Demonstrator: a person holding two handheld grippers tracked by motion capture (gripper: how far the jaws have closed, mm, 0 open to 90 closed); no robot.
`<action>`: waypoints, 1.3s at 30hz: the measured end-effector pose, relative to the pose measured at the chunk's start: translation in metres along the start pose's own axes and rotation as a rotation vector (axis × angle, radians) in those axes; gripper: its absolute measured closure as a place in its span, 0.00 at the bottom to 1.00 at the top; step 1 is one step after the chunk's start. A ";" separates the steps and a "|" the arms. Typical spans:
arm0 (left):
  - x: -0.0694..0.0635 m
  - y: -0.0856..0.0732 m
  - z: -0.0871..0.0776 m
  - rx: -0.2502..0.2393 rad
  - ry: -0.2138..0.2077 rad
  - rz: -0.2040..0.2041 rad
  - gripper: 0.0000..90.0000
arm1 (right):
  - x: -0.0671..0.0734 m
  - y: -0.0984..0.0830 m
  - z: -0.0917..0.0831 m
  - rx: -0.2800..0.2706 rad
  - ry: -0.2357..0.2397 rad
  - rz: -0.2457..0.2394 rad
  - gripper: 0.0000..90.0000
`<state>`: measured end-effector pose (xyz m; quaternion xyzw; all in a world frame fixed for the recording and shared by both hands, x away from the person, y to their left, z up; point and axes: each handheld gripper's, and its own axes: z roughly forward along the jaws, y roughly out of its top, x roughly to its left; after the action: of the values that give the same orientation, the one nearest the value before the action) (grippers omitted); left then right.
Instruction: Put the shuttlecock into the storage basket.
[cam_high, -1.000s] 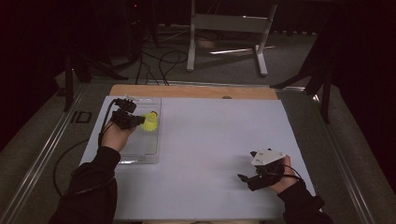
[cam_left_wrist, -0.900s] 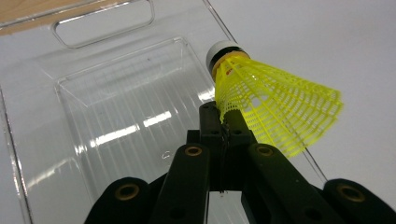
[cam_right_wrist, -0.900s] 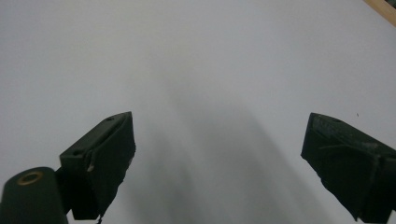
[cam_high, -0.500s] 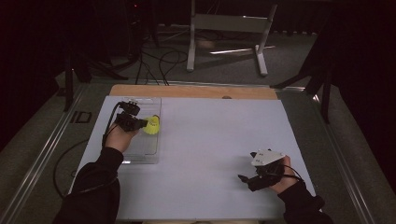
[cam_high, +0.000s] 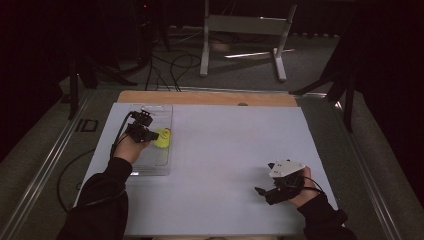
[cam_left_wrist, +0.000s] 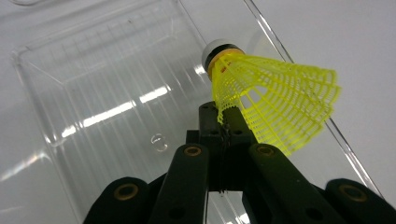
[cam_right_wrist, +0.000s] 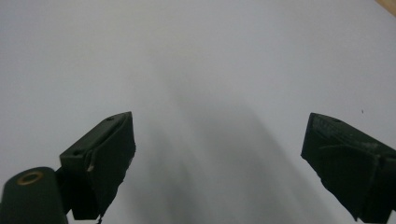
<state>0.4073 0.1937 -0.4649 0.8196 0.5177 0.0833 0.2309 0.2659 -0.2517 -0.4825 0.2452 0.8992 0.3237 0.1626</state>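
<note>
The yellow shuttlecock (cam_left_wrist: 275, 100) is pinched by the edge of its net skirt between the closed jaws of the left hand-held gripper (cam_left_wrist: 224, 126), with its white cork end pointing away from the camera. It hangs over the right long wall of the clear plastic tray (cam_high: 152, 167); I cannot tell if it touches the tray. Compared with one second ago, the left hand (cam_high: 131, 148) and the shuttlecock (cam_high: 163, 138) are a little closer to the person, and the right one keeps the same place.

The right hand-held gripper (cam_high: 267, 192) stays low over the front right part of the white tabletop (cam_high: 225, 145), well apart from the tray, and its jaws are wide apart with nothing between them.

The tabletop has a wooden strip (cam_high: 205, 98) at the far edge. Behind it the room is dark, with a grey metal stand (cam_high: 240, 30) and cables (cam_high: 172, 62) on the floor.
</note>
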 end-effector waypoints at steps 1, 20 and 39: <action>0.000 0.000 0.001 0.006 -0.003 0.001 1.00 | 0.000 0.000 0.000 0.002 0.001 0.000 0.11; -0.021 0.003 -0.025 0.023 -0.014 0.071 0.04 | 0.000 0.000 -0.001 0.003 0.000 0.004 0.11; -0.049 0.005 -0.049 -0.095 -0.142 0.284 0.00 | -0.003 -0.005 -0.005 -0.025 0.002 0.039 0.11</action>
<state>0.3705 0.1629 -0.4142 0.8765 0.3744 0.0816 0.2913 0.2648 -0.2597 -0.4820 0.2602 0.8904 0.3382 0.1587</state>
